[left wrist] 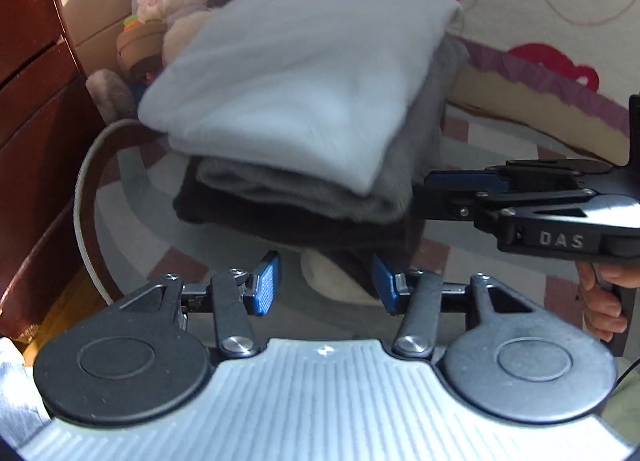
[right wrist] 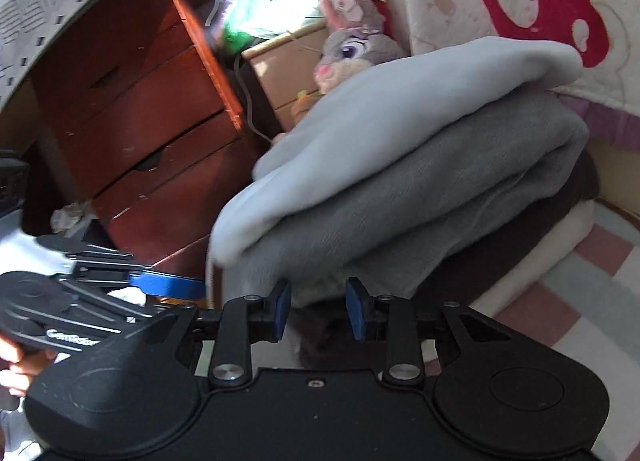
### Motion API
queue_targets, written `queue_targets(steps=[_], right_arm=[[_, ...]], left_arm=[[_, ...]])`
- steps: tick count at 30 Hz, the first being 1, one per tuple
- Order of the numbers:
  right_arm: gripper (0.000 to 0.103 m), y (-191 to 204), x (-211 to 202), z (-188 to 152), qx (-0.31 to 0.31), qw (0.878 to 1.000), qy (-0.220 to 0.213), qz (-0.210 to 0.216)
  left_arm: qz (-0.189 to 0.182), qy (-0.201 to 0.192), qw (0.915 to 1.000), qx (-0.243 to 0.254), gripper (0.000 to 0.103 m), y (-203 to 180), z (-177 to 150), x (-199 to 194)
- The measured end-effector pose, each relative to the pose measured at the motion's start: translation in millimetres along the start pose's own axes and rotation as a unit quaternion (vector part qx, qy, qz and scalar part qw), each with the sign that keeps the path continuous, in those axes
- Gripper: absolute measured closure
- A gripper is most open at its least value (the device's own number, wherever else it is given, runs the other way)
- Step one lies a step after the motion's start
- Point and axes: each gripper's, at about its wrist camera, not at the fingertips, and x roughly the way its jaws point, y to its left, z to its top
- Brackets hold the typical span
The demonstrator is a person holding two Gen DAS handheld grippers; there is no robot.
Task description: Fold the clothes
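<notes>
On the round glass surface (left wrist: 132,229) sits the folded clothes stack (left wrist: 304,93). Your left gripper (left wrist: 325,285) and right gripper (right wrist: 318,307) stand spread, empty, just before it.

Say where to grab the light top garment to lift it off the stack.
Judging from the frames, grip the light top garment at its folded corner overhanging the grey garment, coming in level from the near side. That edge is thick, rounded and clear of the layer below. Both the left gripper and the right gripper are open and empty.
</notes>
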Motion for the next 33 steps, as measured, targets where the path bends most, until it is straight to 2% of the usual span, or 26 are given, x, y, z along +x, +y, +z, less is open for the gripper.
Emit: queue_targets(steps=[1,3,5,7,9,12,15,20,26,33], right_arm=[[0.067,-0.4,-10.5,-7.1,0.018,1.0,-0.011,0.021],[0.065,1.3,-33.9,-14.4,0.023,0.999,-0.034,0.013],[0.064,1.8,-57.4,-13.6,0.017,0.998,-0.054,-0.02],[0.058,-2.8,-80.1,-8.8,0.029,0.996,-0.073,-0.044],[0.053,-1.6,-101.0,-6.3,0.032,0.992,-0.089,-0.084],[0.049,2.0,-125.0,-5.4,0.029,0.984,-0.087,-0.15],[0.043,6.6,-149.0,-14.2,0.025,0.977,-0.088,-0.194],[0.037,7.7,-176.8,-32.2,0.042,0.973,-0.094,-0.206],[0.033,14.8,-198.7,-51.9,0.048,0.971,-0.097,-0.215],[0.028,26.9,-224.6,-57.5,0.043,0.967,-0.113,-0.226]], left_arm=[[-0.002,0.007,1.0,-0.001,0.054,-5.3,-4.9,0.1],[-0.002,0.012,0.9999,-0.008,0.052,-15.3,-11.2,-4.0],[0.004,0.01,0.9996,-0.027,0.046,-23.9,-12.7,-12.0],[0.011,0.005,0.999,-0.043,0.036,-33.4,-11.7,-20.4],[0.022,-0.009,0.9987,-0.046,0.031,-45.1,-7.5,-26.5],[0.054,-0.019,0.9973,-0.045,0.02,-71.4,-4.3,-33.7],[0.069,-0.018,0.9966,-0.042,0.018,-99.1,-2.3,-37.9],[0.08,-0.004,0.9959,-0.042,0.008,-139.4,-8.2,-45.0],[0.101,0.003,0.9941,-0.041,0.007,-172.2,-27.9,-56.4],[0.11,0.008,0.9931,-0.039,0.007,-193.9,-39.7,-62.4]])
